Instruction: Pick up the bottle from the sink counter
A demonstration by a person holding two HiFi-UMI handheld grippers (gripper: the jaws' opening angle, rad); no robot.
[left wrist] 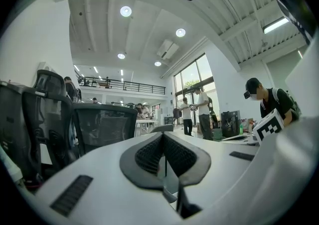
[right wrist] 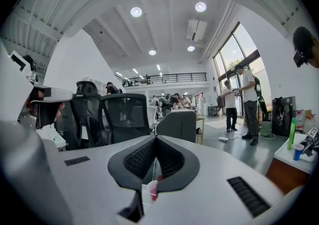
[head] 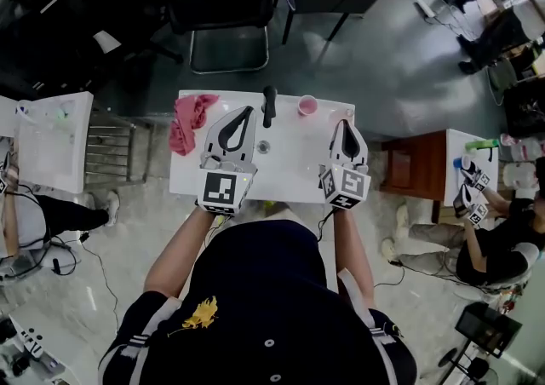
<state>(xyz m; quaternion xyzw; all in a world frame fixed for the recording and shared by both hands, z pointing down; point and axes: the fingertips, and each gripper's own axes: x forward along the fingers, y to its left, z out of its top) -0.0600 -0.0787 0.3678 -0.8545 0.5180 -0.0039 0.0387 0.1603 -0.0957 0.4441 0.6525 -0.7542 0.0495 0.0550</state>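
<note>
The white, smooth, rectangular counter [head: 289,181] has a shallow basin with a round drain [head: 263,146]. A black faucet [head: 269,106] stands at its back edge, and a crumpled pink-red cloth [head: 192,122] lies at its left end. The only vessel showing is a small round pink cup [head: 307,106], upright just right of the faucet; whether it is the task's bottle, and what it holds, I cannot tell. The left gripper [head: 247,110] and right gripper [head: 343,124] hang over the basin, white shells with ribbed black pads, each with its fingers together on nothing.
</note>
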